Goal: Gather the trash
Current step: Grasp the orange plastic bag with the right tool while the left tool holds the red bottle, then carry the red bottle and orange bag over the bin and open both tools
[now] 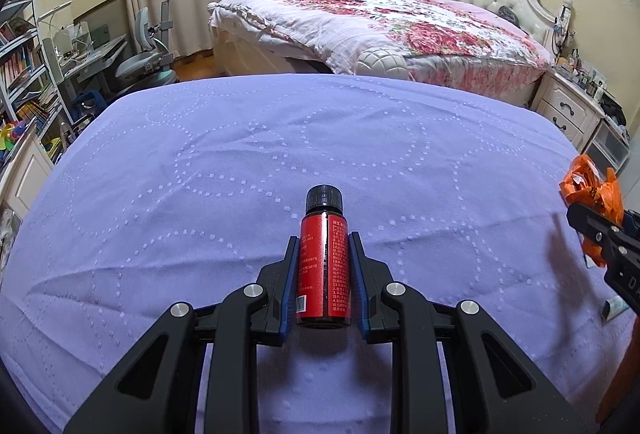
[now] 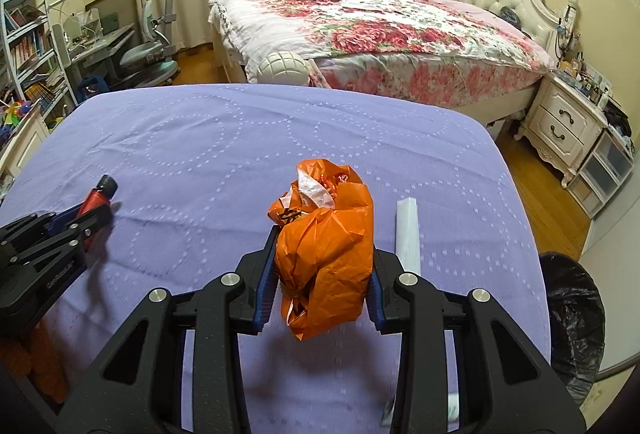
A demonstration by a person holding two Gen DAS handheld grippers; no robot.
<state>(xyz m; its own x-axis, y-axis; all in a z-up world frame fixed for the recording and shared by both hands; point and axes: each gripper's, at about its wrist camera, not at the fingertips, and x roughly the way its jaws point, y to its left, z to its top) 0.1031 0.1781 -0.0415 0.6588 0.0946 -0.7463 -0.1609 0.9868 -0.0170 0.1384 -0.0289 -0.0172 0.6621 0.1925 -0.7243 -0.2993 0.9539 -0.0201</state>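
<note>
A red bottle (image 1: pixel 323 254) is clamped in the left gripper (image 1: pixel 323 262); a crumpled orange bag (image 2: pixel 326 254) is gripped by the right gripper (image 2: pixel 324 274) above the purple-covered table (image 2: pixel 200 137). Both should be carried level to the black-lined bin (image 2: pixel 576 322).

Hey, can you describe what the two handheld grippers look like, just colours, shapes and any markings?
The left gripper and right gripper match: black angular plastic linkage arms with cut-out slots, round silver pivot bolts, and blue pads lining the inner faces of the two tapered fingers. White lettering runs along each body's side, too blurred to read. No cables, hands or sleeves show.
</note>
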